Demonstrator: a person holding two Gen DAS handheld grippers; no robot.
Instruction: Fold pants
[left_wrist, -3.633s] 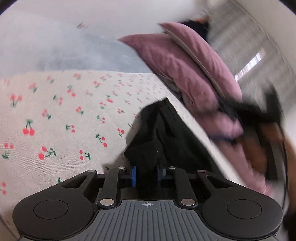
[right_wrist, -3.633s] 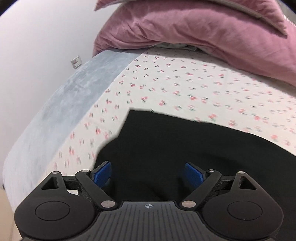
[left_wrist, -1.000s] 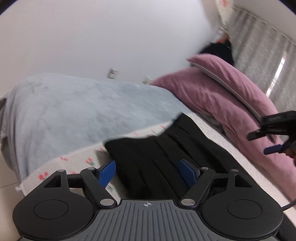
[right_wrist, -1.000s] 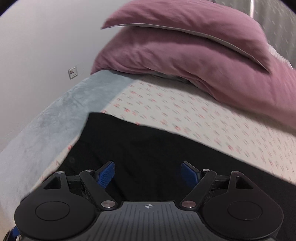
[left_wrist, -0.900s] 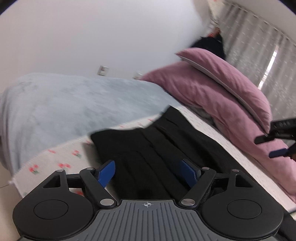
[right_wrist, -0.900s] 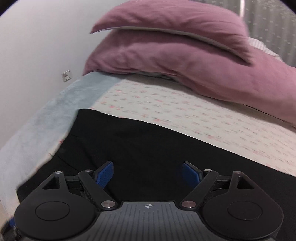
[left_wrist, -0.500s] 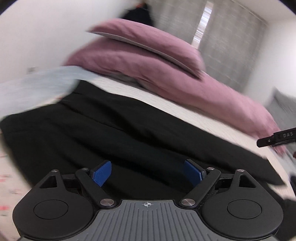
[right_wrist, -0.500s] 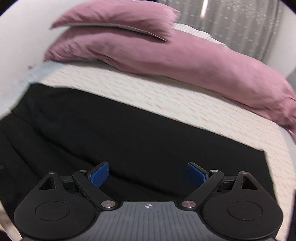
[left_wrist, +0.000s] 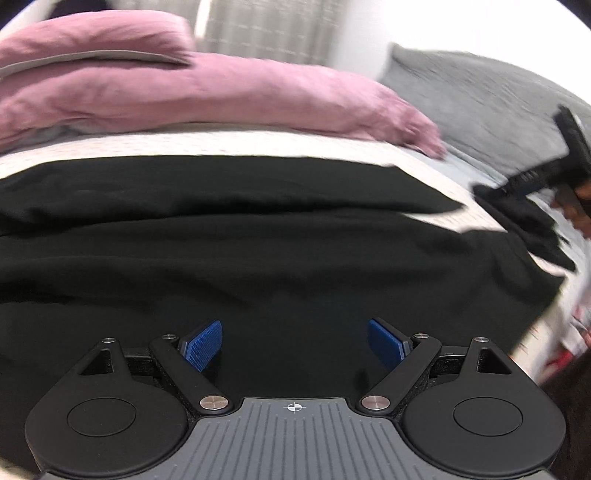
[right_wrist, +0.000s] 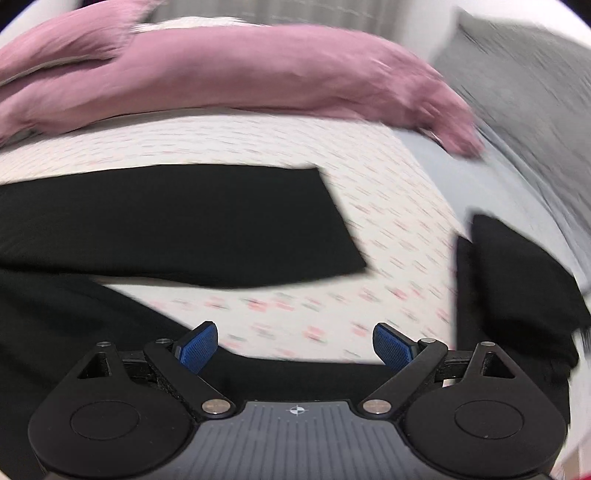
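Black pants (left_wrist: 229, 236) lie spread flat across the cherry-print bed sheet (left_wrist: 258, 142), both legs running to the right. My left gripper (left_wrist: 295, 345) is open and empty, low over the near leg. In the right wrist view the far leg's hem (right_wrist: 184, 221) lies ahead and the near leg's hem (right_wrist: 295, 373) sits just under my right gripper (right_wrist: 295, 345), which is open and empty. The right gripper also shows at the far right of the left wrist view (left_wrist: 535, 177).
Pink pillows and a pink duvet (left_wrist: 184, 92) line the far side of the bed. A grey pillow (right_wrist: 517, 74) is at the right. A separate folded black garment (right_wrist: 513, 291) lies on the sheet to the right. The bed edge is at the right.
Both grippers have swung right along the pants, from the waist end toward the leg hems. Both stay open and empty. The frames are motion-blurred.
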